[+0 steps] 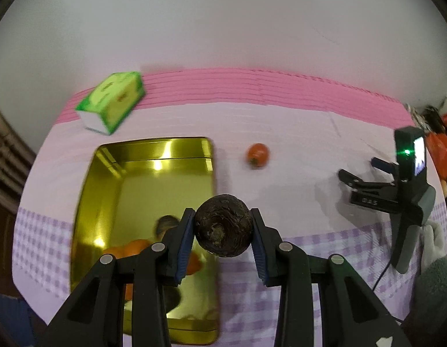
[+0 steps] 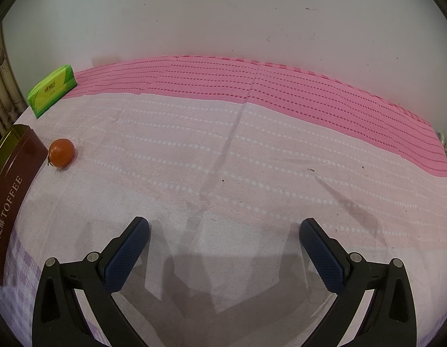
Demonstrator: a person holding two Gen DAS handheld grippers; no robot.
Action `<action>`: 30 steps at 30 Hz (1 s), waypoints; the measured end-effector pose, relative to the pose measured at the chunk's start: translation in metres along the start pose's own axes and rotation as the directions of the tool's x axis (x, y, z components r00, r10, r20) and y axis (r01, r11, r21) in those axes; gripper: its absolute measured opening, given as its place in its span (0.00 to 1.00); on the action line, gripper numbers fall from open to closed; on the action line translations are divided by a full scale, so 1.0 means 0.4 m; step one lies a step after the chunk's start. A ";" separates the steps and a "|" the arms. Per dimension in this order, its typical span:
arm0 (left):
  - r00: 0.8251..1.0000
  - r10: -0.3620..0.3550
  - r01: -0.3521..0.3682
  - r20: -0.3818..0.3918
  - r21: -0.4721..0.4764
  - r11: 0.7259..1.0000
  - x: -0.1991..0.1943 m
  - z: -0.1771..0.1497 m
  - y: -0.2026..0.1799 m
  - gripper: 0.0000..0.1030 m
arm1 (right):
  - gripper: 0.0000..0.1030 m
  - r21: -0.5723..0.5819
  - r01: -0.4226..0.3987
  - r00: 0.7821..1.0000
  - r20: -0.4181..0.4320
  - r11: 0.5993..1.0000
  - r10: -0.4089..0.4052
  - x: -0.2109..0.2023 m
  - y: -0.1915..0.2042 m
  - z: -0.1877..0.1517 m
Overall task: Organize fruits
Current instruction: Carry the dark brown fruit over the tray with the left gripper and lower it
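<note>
My left gripper (image 1: 223, 228) is shut on a dark brown round fruit (image 1: 222, 225), held in the air just right of the gold tin (image 1: 87, 202). Orange fruits (image 1: 131, 248) lie in the tin, partly hidden behind my left finger. A small orange-red fruit (image 1: 258, 155) sits on the cloth to the right of the tin; the right wrist view shows this fruit (image 2: 61, 152) beside the tin's brown outer wall (image 2: 12, 196). My right gripper (image 2: 223, 248) stands open over bare cloth with nothing between its fingers; the left wrist view shows it (image 1: 365, 177) at the far right.
A green tissue pack (image 1: 112, 101) lies at the back left, near the wall; it appears too in the right wrist view (image 2: 51, 89). A pink and lilac cloth (image 2: 252, 150) covers the table. A gloved hand (image 1: 434, 248) holds the right gripper. Clutter sits past the right edge.
</note>
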State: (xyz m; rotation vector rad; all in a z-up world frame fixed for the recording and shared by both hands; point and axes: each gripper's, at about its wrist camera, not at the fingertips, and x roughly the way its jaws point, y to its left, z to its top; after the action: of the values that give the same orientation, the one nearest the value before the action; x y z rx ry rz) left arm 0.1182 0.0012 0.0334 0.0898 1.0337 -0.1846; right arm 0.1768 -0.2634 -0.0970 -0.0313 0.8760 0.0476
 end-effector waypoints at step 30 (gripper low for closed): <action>0.992 0.025 -0.031 -0.123 -0.055 0.998 0.054 -0.156 0.117 0.32 | 1.00 0.001 0.000 1.000 0.000 1.000 0.000 0.002 -0.001 0.000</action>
State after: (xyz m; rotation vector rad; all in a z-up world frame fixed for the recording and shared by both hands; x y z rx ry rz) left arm 0.0852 0.0549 -0.0174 0.0648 1.1581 -0.1254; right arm 0.1772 -0.2636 -0.0974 -0.0299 0.8758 0.0471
